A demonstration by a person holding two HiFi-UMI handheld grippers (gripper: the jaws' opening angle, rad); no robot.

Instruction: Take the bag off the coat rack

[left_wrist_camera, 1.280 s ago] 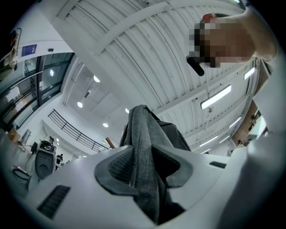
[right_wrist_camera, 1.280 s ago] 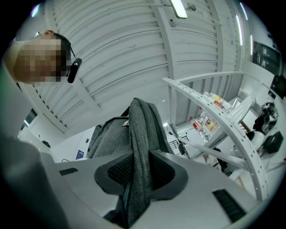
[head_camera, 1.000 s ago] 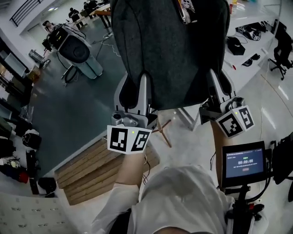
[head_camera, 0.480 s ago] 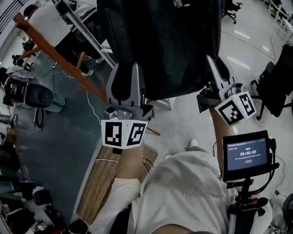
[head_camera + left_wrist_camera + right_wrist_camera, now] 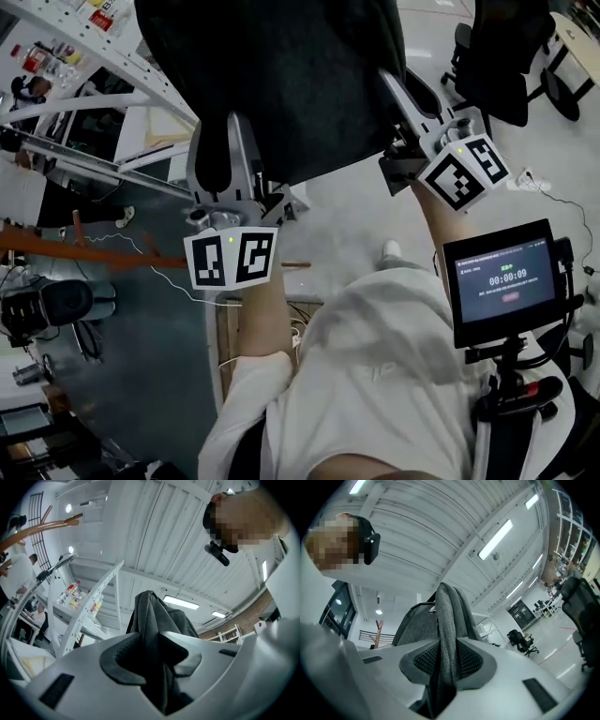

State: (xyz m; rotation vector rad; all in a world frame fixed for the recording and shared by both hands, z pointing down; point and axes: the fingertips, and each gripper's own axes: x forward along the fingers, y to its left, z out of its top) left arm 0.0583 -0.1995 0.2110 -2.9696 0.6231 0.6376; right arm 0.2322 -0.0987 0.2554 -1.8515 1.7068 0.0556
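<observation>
Dark grey fabric bag (image 5: pixel 281 75) hangs aloft, carried by both grippers. Left gripper (image 5: pixel 228 150) narrow, pinching a fold at the bag's lower-left edge. Right gripper (image 5: pixel 405 89) narrow, clamping a fold at its lower right. Orange-brown wooden coat rack (image 5: pixel 103 254) left of bag, well apart.

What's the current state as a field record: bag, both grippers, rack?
bag: dark grey fabric bag, held up in front of the person
left gripper: left gripper, fingers shut on a fold of the bag
right gripper: right gripper, fingers shut on another fold of the bag
coat rack: brown wooden coat rack at the left of the head view, apart from the bag
task state: bag is off the rack, carried by both grippers
</observation>
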